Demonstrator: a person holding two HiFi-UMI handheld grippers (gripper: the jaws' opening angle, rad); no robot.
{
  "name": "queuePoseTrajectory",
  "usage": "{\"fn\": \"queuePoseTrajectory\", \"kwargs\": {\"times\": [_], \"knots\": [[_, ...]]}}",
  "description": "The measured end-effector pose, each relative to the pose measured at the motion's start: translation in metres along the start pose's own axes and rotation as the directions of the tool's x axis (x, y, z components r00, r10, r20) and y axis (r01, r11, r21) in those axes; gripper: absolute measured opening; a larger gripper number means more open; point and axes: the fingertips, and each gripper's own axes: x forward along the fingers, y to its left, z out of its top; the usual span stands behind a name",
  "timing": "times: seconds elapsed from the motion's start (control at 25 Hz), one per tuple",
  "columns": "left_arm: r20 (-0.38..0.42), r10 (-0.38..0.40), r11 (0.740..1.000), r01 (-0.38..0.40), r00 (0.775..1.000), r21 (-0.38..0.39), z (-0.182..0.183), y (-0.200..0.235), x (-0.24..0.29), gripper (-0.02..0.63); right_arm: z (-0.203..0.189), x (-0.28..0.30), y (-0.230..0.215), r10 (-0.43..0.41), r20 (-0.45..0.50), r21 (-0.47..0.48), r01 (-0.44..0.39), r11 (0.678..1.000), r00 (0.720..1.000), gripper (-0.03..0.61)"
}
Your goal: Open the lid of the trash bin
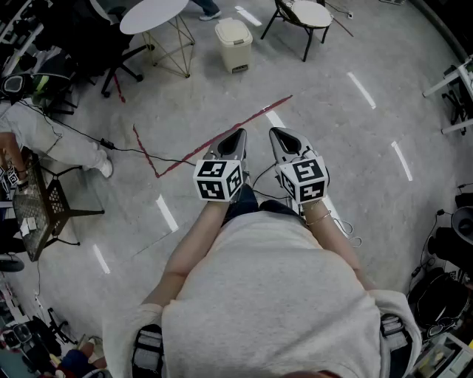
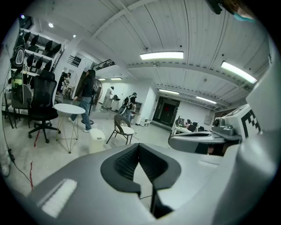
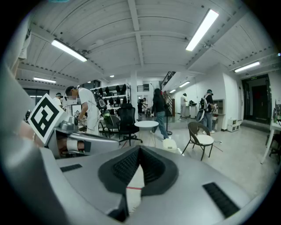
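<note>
Standing on speckled grey floor (image 1: 332, 118): trash bin (image 1: 235, 50), lid (image 1: 232, 31) seemingly shut, near table (image 1: 154, 13).

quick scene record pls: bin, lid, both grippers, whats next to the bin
trash bin: cream, on the floor far ahead, past the red tape line
lid: closed
left hand-held gripper: shut, empty, far from the bin
right hand-held gripper: shut, empty, far from the bin
beside bin: round white table on one side, chair on the other
</note>
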Motion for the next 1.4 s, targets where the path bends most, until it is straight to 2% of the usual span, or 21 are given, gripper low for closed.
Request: {"fn": "queuePoseTrajectory", "kwargs": {"times": [0.12,0.44,0.64,0.84,1.0,1.16,1.4], "knots": [[-0.002,-0.007,1.0,0.007,1.0,-0.03,-0.002,-0.006,0.0,0.005,-0.005,-0.005,-0.003,0.002,-0.01,0.013,-0.002,1.0,1.0,0.008],[-0.042,0.02,0.999,-0.021,0.999,-0.035,-0.015,-0.007,-0.005,0.005,-0.011,-0.012,0.003,0.014,-0.013,0.046,-0.014,0.999,1.0,0.008],[0.008,0.0,0.999,0.0,1.0,-0.036,-0.003,-0.011,-0.005,0.006,0.001,-0.013,0.004,0.038,0.053,0.11,-0.044,0.993,0.998,0.008],[0.011,-0.01,0.999,0.01,1.0,-0.032,0.004,-0.007,-0.001,0.006,0.002,-0.004,0.003,0.055,0.044,0.117,-0.06,0.991,0.997,0.008],[0.005,-0.004,0.999,0.005,1.0,-0.045,0.009,0.008,0.01,0.006,0.004,0.012,-0.004,0.058,0.041,0.126,-0.062,0.99,0.997,0.008],[-0.013,-0.013,0.998,0.012,1.0,-0.054,0.015,0.03,0.035,0.006,0.011,0.038,-0.025,0.019,0.044,0.123,-0.024,0.992,0.999,0.008],[-0.014,-0.023,0.997,0.022,1.0,-0.068,0.043,0.082,0.094,0.006,0.025,0.111,-0.061,0.008,0.022,0.123,-0.01,0.992,1.0,0.008]]}}
